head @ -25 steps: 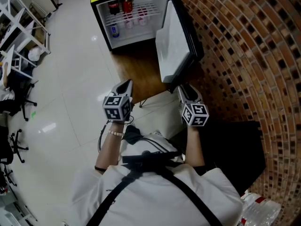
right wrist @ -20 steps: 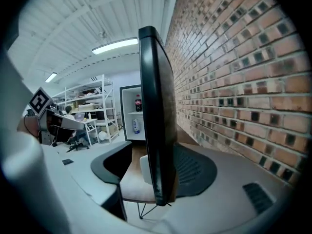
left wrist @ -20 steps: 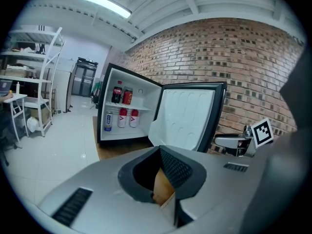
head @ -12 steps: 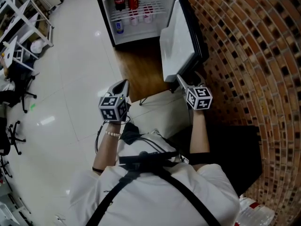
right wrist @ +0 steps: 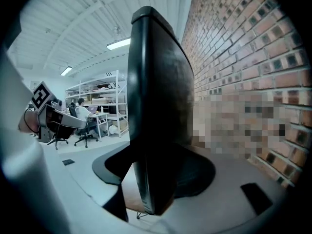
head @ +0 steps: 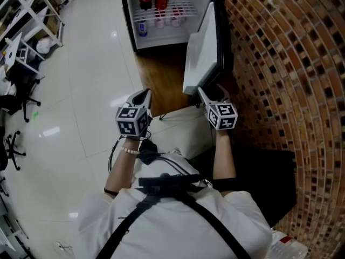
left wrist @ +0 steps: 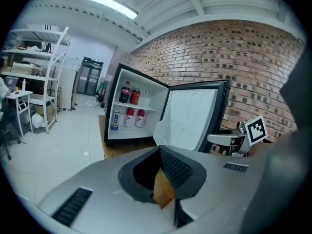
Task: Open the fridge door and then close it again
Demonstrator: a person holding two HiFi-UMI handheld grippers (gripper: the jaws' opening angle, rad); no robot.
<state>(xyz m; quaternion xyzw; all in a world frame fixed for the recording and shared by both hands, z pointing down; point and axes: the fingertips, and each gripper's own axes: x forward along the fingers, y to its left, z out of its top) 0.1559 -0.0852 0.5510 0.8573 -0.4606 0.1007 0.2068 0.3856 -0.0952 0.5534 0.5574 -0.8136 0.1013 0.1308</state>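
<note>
The small black fridge (head: 161, 15) stands open against the brick wall, with cans and bottles (head: 156, 7) on its shelves. Its door (head: 202, 47) swings out towards me, white lining facing left. My right gripper (head: 206, 95) is at the door's near free edge. In the right gripper view the black door edge (right wrist: 156, 106) stands between the jaws (right wrist: 151, 189), which have just been closing; a sliver of floor still shows on the left side. My left gripper (head: 143, 97) hangs shut and empty over the floor, left of the door (left wrist: 190, 116).
A brick wall (head: 280, 63) runs close along the right. Wooden flooring (head: 159, 80) lies before the fridge, pale tiles to the left. White shelving (head: 27, 20) and office chairs (head: 16, 96) stand far left. A dark block (head: 269, 182) sits at my right. A person sits at a desk (right wrist: 85, 116).
My right gripper has moved forward to the door's free edge, which now sits between its jaws. The left gripper has hardly moved.
</note>
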